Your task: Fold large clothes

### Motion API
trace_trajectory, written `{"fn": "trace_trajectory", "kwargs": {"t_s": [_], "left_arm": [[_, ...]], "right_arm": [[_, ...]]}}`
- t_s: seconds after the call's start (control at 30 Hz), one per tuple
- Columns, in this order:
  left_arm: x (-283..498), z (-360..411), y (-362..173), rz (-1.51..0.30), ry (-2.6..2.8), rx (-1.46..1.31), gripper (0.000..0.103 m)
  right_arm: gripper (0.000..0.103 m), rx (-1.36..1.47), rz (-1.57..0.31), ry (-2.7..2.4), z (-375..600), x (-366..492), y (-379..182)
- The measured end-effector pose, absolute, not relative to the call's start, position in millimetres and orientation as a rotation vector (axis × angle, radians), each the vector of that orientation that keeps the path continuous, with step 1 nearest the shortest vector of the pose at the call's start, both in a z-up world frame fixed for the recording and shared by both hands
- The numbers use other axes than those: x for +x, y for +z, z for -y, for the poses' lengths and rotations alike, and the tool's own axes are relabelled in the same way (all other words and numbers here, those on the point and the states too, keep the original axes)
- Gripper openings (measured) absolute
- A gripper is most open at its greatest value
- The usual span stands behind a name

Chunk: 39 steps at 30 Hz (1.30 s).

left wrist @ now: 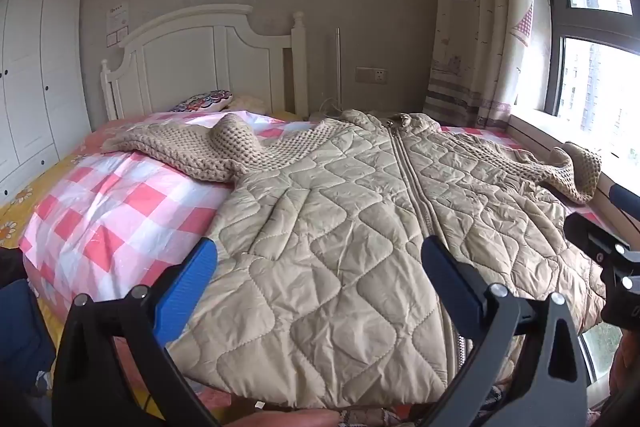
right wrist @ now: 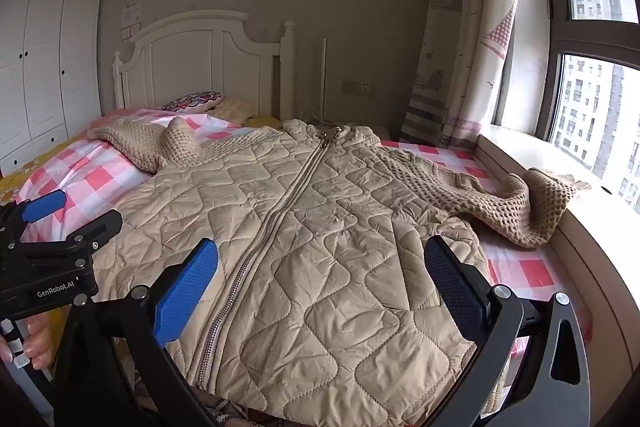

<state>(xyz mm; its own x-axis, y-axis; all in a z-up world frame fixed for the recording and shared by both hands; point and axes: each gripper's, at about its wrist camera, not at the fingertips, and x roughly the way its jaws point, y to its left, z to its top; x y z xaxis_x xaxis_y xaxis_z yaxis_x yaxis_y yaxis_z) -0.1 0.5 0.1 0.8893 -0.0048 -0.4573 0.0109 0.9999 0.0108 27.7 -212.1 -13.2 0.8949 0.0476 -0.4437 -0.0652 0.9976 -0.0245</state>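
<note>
On the checked bedspread [left wrist: 100, 211], a beige quilted jacket [left wrist: 340, 227], zipped, knit sleeves outspread; left gripper [left wrist: 320, 263] and right gripper [right wrist: 322, 263] both wide apart, empty.

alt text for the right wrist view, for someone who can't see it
A beige quilted jacket lies zipped and spread flat on a pink checked bed, knit sleeves out to both sides. The open right gripper hovers over its hem; the left gripper is at left.

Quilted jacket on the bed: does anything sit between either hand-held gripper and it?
Nothing visible does. The quilted jacket lies spread, zipped front up, directly below the open left hand-held gripper and right hand-held gripper; neither touches it yet.
</note>
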Motion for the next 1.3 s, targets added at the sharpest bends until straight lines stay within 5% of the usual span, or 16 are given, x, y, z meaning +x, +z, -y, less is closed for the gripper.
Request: {"fn": "trace_trajectory", "kwargs": {"t_s": [1.3], "left_arm": [[0, -6, -8, -0.489, 0.021, 0.065, 0.101]], "right_arm": [[0.099, 0.001, -0.518, 0.078, 216, 35, -23]]}}
